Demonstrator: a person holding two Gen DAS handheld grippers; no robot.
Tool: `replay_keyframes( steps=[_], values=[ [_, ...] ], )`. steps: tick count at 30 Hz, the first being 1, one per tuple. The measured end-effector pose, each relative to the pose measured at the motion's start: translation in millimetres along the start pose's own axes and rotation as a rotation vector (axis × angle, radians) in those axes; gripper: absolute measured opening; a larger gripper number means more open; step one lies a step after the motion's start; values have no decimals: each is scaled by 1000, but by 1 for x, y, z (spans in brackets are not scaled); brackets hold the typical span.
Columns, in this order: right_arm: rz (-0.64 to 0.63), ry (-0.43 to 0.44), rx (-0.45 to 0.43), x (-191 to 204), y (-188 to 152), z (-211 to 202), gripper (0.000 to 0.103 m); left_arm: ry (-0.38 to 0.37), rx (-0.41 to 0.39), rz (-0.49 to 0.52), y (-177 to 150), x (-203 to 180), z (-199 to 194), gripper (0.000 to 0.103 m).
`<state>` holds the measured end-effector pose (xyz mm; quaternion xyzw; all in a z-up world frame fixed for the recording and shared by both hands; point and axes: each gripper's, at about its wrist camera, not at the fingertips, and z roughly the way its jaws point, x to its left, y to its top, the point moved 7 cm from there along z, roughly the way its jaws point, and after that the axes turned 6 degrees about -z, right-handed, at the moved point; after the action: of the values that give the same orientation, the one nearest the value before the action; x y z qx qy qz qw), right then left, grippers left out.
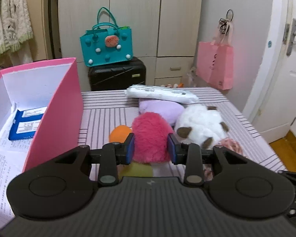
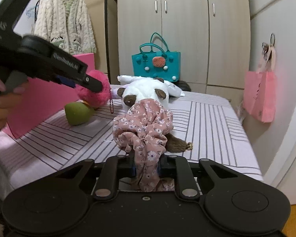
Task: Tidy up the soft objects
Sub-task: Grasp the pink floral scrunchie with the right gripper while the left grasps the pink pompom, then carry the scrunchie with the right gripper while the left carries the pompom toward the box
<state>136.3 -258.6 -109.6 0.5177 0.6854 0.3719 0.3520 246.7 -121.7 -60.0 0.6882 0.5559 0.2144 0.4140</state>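
Observation:
My left gripper (image 1: 151, 147) is shut on a hot-pink fluffy pompom (image 1: 151, 134), held above the striped bed; it also shows in the right wrist view (image 2: 100, 93) with a red bead chain hanging from it. My right gripper (image 2: 147, 167) is shut on a pink floral scrunchie (image 2: 144, 126), lifted over the bed. A white plush with brown patches (image 1: 199, 124) (image 2: 148, 90), a lilac soft piece (image 1: 159, 108), an orange ball (image 1: 119, 133) and a green ball (image 2: 77, 112) lie on the bed. The pink box (image 1: 55, 108) stands open at left.
A blue packet (image 1: 26, 125) lies inside the pink box. A white tissue pack (image 1: 159, 93) sits at the bed's far edge. A brown tassel (image 2: 177, 143) lies near the scrunchie. Behind stand a teal bag (image 1: 106, 45) on a black suitcase (image 1: 117, 73), a wardrobe, a hanging pink bag (image 1: 217, 65).

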Motion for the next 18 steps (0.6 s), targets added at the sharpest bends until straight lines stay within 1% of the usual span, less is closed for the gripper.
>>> replay_keyframes(
  steps=[4, 6, 10, 13, 16, 18],
  values=[
    [19, 10, 1, -1, 1, -2, 21, -14, -9, 0, -1, -4, -8, 34],
    [49, 20, 1, -4, 1, -4, 21, -29, -5, -9, -2, -5, -12, 34],
    [68, 28, 0, -7, 3, -10, 21, -60, -3, -14, -6, -11, -23, 34],
    [92, 12, -6, -15, 5, -16, 21, -84, 3, -36, -12, -12, -30, 34],
    [123, 18, -2, -23, 5, -20, 21, -114, 44, -69, -24, -13, -30, 34],
    [115, 23, 14, -25, 3, -19, 21, -141, 77, -69, -31, -16, -29, 34]
  ],
)
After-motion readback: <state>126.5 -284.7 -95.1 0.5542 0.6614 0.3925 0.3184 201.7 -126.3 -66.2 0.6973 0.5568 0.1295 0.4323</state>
